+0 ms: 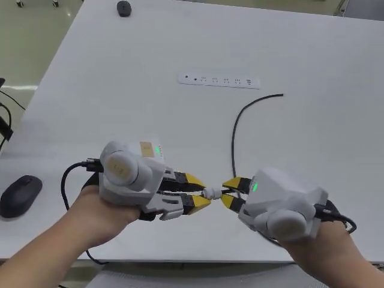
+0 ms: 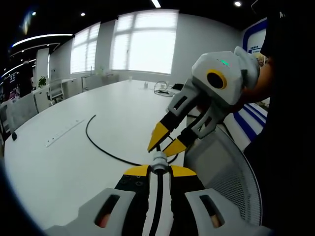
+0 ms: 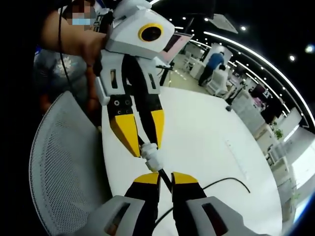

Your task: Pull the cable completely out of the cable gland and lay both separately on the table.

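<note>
Matt black cable (image 1: 235, 129); plastic cable gland (image 1: 211, 193)

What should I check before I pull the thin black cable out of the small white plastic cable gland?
1. Left gripper shut on the small white plastic cable gland: ok.
2. Right gripper shut on the thin black cable, close to the gland: ok.
3. Cable already out of the gland: not ok. In the right gripper view it runs into the gland.
4. Rest of the cable lies loose on the white table, with nothing on it: ok.
5. Gland's clamp loosened enough to let the cable slide: cannot tell.
6. Bare table surface to lay both parts apart: ok.
</note>
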`<state>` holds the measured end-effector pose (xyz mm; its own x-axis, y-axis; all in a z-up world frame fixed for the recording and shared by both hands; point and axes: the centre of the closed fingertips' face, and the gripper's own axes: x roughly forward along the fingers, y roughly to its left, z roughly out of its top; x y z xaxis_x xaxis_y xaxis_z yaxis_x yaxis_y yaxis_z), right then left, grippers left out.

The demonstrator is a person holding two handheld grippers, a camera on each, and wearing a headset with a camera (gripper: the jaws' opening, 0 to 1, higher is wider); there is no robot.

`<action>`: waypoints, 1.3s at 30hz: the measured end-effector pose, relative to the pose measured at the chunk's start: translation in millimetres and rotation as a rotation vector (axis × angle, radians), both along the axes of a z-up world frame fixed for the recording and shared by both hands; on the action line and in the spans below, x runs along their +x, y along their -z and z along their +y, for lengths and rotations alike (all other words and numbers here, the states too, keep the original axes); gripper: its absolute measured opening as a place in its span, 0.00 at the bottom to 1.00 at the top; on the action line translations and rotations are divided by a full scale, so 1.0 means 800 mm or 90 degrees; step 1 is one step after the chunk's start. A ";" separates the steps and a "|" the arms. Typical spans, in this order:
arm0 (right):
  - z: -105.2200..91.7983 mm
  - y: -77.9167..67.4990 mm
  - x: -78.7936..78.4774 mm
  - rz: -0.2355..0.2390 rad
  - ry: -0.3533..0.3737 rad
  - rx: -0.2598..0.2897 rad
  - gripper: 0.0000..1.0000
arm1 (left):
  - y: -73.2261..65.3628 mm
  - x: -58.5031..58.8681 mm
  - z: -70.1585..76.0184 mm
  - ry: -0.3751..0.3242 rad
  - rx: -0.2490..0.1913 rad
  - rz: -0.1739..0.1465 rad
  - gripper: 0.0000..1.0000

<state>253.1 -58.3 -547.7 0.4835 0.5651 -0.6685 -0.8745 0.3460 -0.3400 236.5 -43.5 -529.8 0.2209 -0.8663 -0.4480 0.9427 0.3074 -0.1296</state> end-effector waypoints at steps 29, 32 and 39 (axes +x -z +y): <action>-0.089 0.044 0.025 0.182 0.283 0.157 0.03 | -0.005 0.006 -0.003 -0.004 -0.003 -0.020 0.15; -0.098 0.054 0.025 0.217 0.327 0.181 0.03 | -0.005 0.006 -0.003 -0.006 -0.002 -0.018 0.15; -0.103 0.063 0.023 0.234 0.341 0.195 0.04 | -0.001 0.005 -0.005 -0.005 0.003 -0.014 0.15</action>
